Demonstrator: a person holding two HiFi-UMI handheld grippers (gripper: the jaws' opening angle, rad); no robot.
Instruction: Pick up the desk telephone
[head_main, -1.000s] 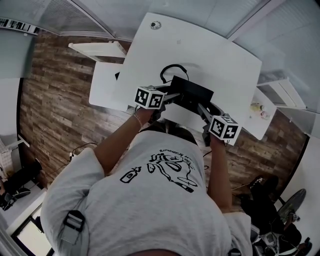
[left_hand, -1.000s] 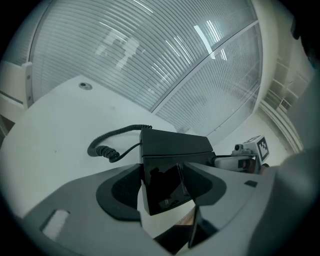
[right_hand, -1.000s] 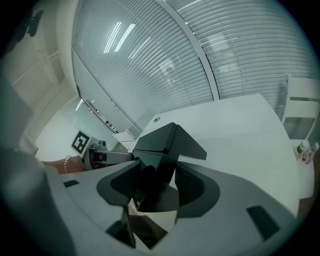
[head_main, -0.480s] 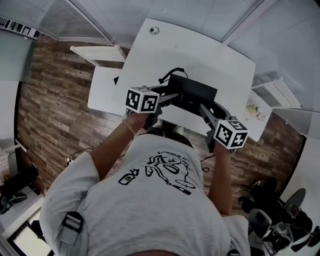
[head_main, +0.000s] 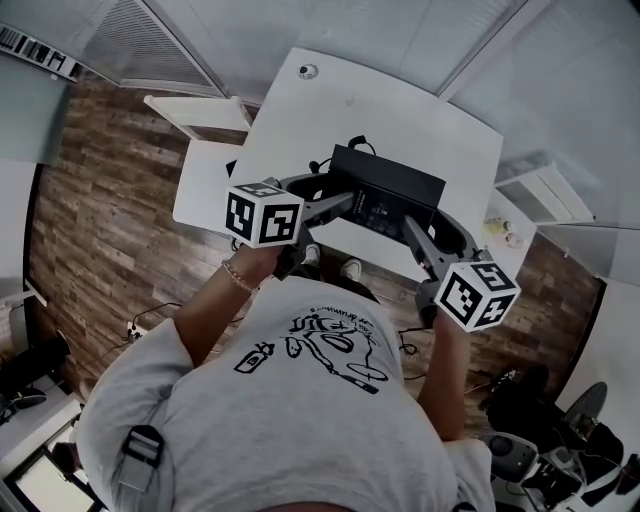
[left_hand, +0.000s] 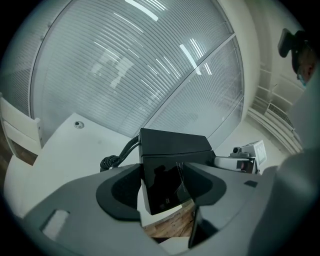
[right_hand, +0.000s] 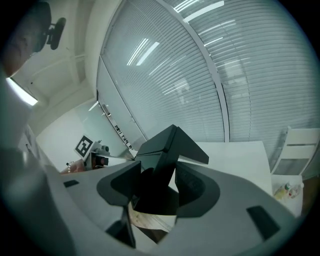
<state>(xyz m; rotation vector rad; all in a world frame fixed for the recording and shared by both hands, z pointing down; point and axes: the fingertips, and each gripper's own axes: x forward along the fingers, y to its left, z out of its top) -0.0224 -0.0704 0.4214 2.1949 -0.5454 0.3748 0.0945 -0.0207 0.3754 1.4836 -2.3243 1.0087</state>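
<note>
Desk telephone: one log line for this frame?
left claw: shut on desk telephone | right claw: shut on desk telephone | desk telephone: tilted, clear of white desk | coiled cord: attached

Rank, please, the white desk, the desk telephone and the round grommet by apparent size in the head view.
1. white desk, largest
2. desk telephone
3. round grommet, smallest
No two look alike in size.

A white desk (head_main: 390, 115) stands on wood-plank floor (head_main: 100, 220) near slatted blinds (left_hand: 125, 75).
</note>
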